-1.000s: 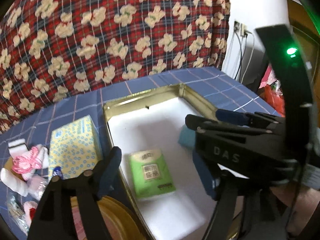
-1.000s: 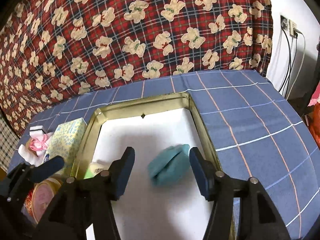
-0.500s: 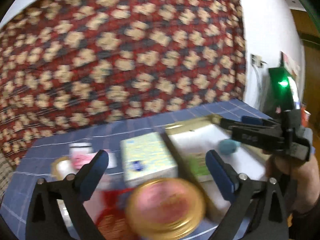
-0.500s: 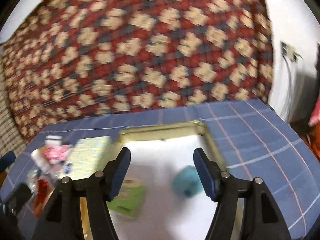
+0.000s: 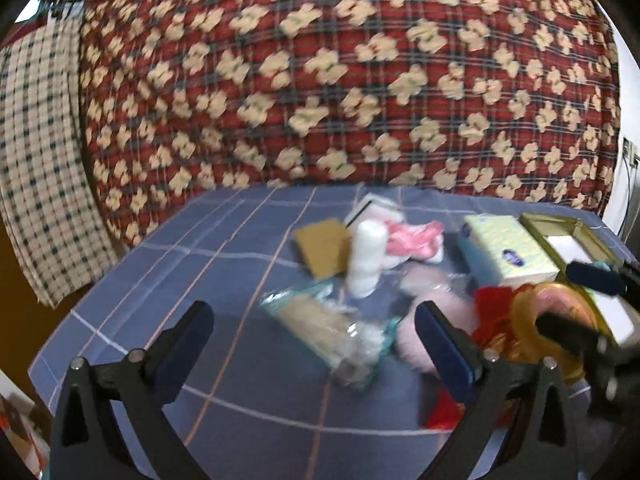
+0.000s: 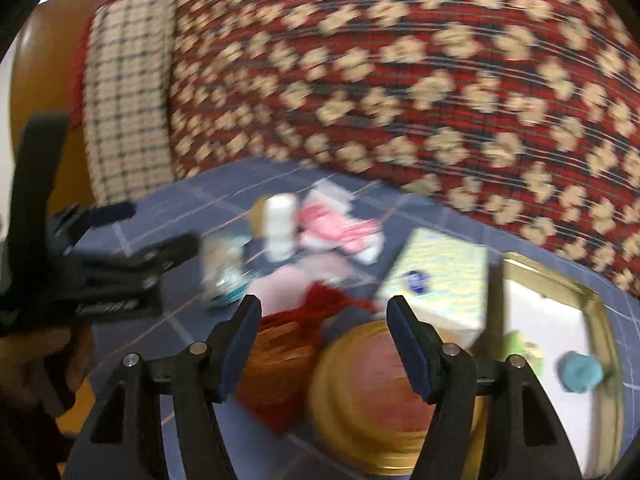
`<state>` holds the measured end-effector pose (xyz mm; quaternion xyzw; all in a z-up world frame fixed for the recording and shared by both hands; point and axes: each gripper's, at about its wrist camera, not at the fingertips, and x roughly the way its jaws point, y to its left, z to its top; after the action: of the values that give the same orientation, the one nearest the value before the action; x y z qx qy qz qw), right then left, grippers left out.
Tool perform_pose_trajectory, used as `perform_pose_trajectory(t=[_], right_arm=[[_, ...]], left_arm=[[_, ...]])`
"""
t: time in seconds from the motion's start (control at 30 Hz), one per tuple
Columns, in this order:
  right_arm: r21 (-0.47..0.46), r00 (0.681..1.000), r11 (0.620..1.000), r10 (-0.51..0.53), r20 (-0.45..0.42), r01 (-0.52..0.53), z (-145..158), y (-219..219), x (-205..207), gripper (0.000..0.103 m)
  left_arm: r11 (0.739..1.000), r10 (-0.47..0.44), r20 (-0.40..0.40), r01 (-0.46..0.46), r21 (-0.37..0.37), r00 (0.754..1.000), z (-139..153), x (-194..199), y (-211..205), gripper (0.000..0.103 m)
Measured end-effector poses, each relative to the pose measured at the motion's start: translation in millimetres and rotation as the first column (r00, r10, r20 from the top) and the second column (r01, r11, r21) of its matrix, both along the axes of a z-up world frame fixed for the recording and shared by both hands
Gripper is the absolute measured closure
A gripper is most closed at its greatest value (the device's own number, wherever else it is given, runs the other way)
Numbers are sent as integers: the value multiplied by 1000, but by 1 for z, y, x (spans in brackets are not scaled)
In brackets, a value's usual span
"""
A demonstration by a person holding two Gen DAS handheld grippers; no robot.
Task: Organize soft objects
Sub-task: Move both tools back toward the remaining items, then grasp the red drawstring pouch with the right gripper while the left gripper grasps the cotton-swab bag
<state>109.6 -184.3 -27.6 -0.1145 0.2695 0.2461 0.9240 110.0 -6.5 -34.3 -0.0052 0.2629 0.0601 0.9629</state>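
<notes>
My left gripper (image 5: 316,344) hangs over the blue checked cloth with its jaws opening and nothing between them. Just ahead of it lies a clear bag of beige stuff (image 5: 320,328), with a pink fluffy piece (image 5: 420,332) to its right. Behind these are a white roll (image 5: 366,264) and a pink-and-white cloth (image 5: 412,240). My right gripper (image 6: 326,340) is open and holds nothing, above a red fabric item (image 6: 316,308) and a round gold tin (image 6: 380,392). The gold tray (image 6: 600,320) to the right holds a teal soft piece (image 6: 580,372) and a green packet (image 6: 524,348).
A yellow-patterned tissue box (image 6: 440,280) stands between the pile and the tray. A brown card (image 5: 324,248) lies behind the white roll. A red plaid bear-print blanket (image 5: 340,80) rises behind the table. The table edge drops off at the left.
Both grippers swung left from over the tray to over the pile of loose items. The left jaws opened wider. The teal piece and green packet stayed in the tray.
</notes>
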Motion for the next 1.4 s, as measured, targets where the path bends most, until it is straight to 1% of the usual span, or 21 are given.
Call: perform_pose_trajectory(t=[0.1,0.17,0.27,0.33,0.43,0.5,0.53,0.6,0.63,0.67,0.7,0.8,0.93,1.03,1.2,1.33,1.4], right_arm=[[-65,999,997,50,10,-49,-9,18,-8,36],[-95,996,992,85,-5,-85,-16,27,-10,36],[-149,995,984,97,-26,-99,-25,37,-9,37],[-188,994,976,101,-50,-109,-34,43,-7,43],[-235,991,964,105,-80,-121,-47,51,-4,46],[-246,990,961,102,-93,-123,-49,53,0,48],[-256,989,958,105,-108,-130,-50,54,1,52],[-291,990,948,104,-98,-128,-52,58,1,62],[-287,989,949,110,-98,-134,-51,58,1,78],[-272,988,952,118,-101,-142,-50,58,1,90],[-249,987,957,125,-104,-147,-48,57,1,91],[-196,988,970,133,-79,-146,-40,54,-1,93],[-132,992,984,118,-43,-123,-28,51,1,94],[-88,997,993,76,-9,-76,-18,49,7,94],[-28,999,999,-28,39,29,-9,41,25,94],[28,997,997,-70,35,69,-11,36,35,94],[53,996,995,-82,33,80,-12,35,37,94]], left_arm=[[1000,13,-20,-13,-18,1000,-9,2,9,1],[1000,21,-34,-22,-17,999,-13,4,11,1],[999,28,-48,-29,-22,998,-18,6,15,1],[999,29,-59,-30,-27,998,-22,7,17,1],[999,33,-76,-35,-34,997,-27,8,22,1],[998,34,-82,-37,-41,996,-28,9,23,1],[998,35,-86,-39,-44,996,-29,10,24,1],[998,31,-92,-36,-52,995,-30,10,26,1],[998,29,-96,-34,-56,995,-30,11,27,1],[998,26,-99,-32,-56,995,-30,11,27,1],[998,24,-98,-29,-57,995,-29,11,27,1],[998,20,-97,-25,-52,995,-27,13,27,1],[999,4,-104,-10,-52,995,-23,19,25,1],[999,-5,-118,0,-38,993,-24,29,22,1],[996,-31,-173,17,-82,984,-29,48,20,1],[996,-35,-208,16,-89,977,-37,61,17,1],[993,-46,-226,20,-115,973,-40,67,17,3]])
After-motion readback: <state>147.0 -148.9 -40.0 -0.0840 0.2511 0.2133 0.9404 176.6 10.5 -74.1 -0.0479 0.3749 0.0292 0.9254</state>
